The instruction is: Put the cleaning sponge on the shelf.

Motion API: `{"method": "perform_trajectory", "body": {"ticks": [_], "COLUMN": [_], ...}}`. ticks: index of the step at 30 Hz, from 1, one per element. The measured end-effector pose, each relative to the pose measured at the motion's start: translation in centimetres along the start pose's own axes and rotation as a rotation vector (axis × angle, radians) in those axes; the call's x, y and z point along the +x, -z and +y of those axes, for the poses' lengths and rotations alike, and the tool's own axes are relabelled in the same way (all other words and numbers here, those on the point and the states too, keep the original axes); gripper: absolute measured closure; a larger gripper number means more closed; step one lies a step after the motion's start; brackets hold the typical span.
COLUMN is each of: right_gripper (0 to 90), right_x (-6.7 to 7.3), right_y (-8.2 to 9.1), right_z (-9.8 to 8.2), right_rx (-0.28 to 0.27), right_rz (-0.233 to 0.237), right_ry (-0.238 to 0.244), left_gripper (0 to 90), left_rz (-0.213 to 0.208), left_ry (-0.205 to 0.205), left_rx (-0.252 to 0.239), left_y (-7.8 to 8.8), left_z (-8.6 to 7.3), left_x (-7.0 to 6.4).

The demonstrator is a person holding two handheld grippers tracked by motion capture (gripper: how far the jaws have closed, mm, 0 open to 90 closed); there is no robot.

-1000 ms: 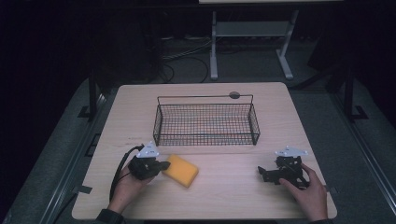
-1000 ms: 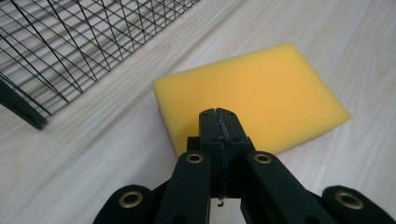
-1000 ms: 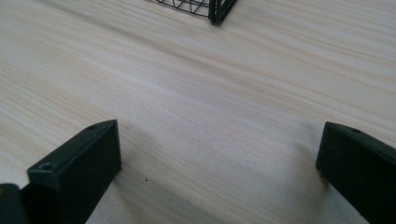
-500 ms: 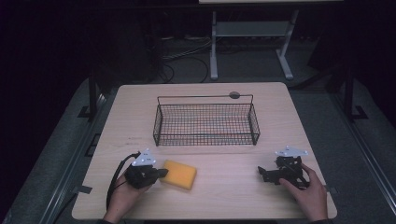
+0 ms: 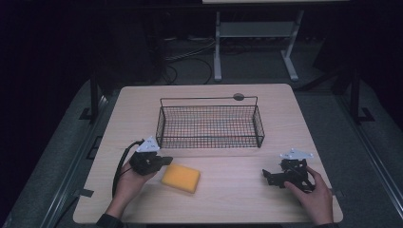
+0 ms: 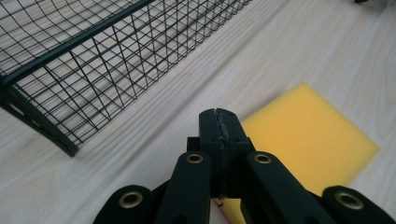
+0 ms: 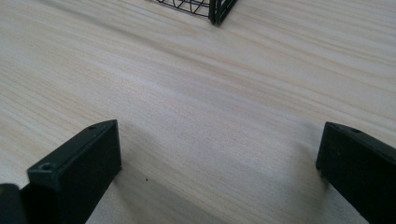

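Yellow sponge point(image 5: 180, 177) just beside the left gripper's point(image 5: 164, 160) shut fingers

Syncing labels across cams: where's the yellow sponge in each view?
High view: yellow sponge lies flat on the table, lower left of centre, beside the left gripper.
Left gripper view: right of centre, just past the shut fingers.
Right gripper view: not in it.
Shared landmark: the wire basket.

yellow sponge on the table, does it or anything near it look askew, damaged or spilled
Nothing looks damaged or spilled. The flat yellow rectangular sponge lies whole on the pale wooden table, turned at a slight angle to its edges, in front of the upright black wire basket. The left tongs sit shut beside it, holding nothing.
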State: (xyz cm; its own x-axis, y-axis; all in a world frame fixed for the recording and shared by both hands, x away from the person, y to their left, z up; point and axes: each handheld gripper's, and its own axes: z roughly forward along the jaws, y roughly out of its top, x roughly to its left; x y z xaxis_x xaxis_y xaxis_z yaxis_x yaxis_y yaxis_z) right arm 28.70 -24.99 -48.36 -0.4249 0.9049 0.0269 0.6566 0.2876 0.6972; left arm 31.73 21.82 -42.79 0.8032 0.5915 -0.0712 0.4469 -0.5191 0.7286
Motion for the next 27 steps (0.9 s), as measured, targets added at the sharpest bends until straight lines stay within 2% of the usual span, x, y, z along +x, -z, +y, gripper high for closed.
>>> {"method": "perform_trajectory", "body": {"ticks": [6,10,14,27], "right_gripper": [0.0,0.0,0.0,0.0], "right_x": [0.0,0.0,0.0,0.0], "right_y": [0.0,0.0,0.0,0.0], "right_z": [0.0,0.0,0.0,0.0], "right_rx": [0.0,0.0,0.0,0.0], "right_rz": [0.0,0.0,0.0,0.0], "right_ry": [0.0,0.0,0.0,0.0], "left_gripper": [89.7,89.6,89.7,89.7], "left_rz": [0.001,-0.001,0.001,-0.005], "left_ry": [-0.01,-0.018,-0.026,-0.006], "left_rx": [0.027,0.048,0.061,0.068], "left_y": [-1.2,-1.8,-1.8,-1.0], "left_z": [0.5,0.6,0.5,-0.6], "left_x": [0.7,0.7,0.6,0.2]}}
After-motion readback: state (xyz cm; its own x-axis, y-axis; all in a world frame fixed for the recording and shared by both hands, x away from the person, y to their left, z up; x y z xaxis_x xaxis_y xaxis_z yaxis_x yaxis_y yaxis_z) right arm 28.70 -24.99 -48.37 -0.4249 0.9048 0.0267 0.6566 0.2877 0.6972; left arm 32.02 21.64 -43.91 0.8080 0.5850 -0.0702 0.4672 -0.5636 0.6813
